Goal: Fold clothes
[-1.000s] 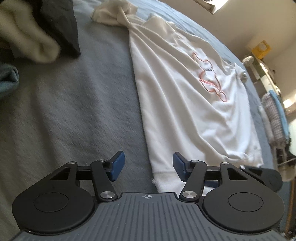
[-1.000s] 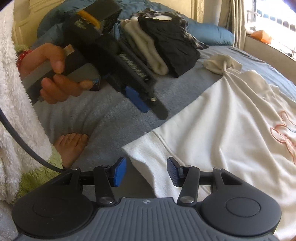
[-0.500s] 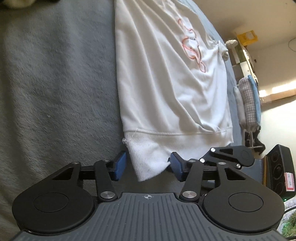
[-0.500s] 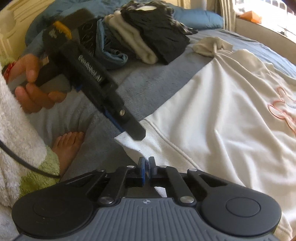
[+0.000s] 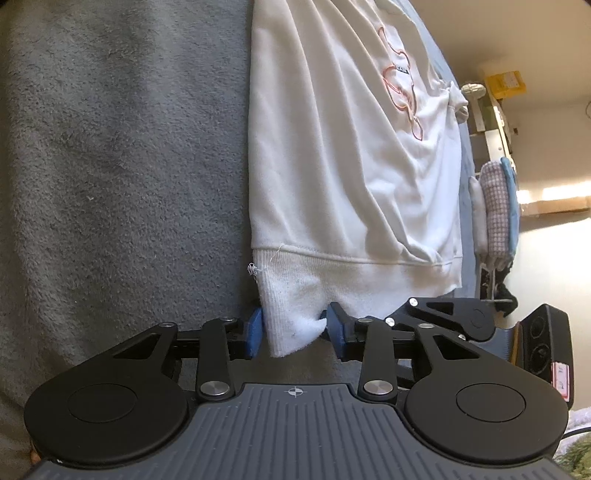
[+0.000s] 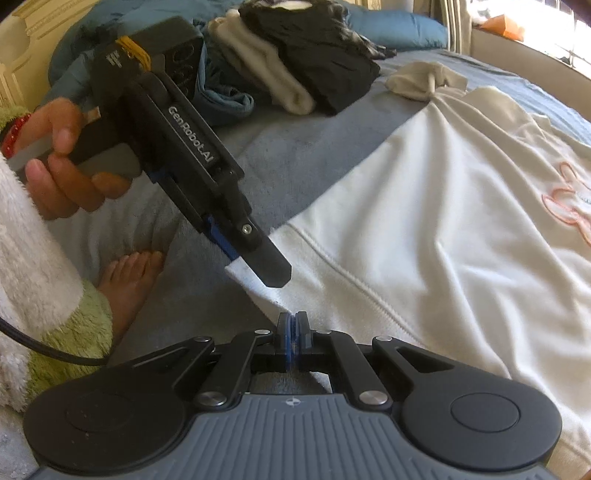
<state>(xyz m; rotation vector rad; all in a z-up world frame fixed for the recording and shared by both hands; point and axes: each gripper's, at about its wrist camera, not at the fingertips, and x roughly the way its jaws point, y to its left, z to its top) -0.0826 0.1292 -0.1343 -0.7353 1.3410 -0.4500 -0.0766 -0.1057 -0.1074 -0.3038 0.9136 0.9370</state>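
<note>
Risk: my left gripper (image 5: 293, 332) closing on hem corner of sweatshirt (image 5: 343, 155), pads not yet pinching; thin bite may slip on lift. My right gripper (image 6: 294, 338) clamped tight on hem further along. Sweatshirt white, wrinkled, pink print, spread flat on bed (image 5: 122, 155), hem at near edge.

Bed covered by grey fleece blanket (image 5: 122, 177). Blue pillow (image 6: 399, 24) at far end, beside a cream carved headboard (image 6: 26, 40). Window (image 6: 561, 33) at upper right, strong daylight; ledge (image 6: 524, 62) below it. Cream wall (image 5: 498, 29); sunlit patch on it. Shelf (image 5: 495, 122) beyond bed, yellow box (image 5: 506, 83) on top.
</note>
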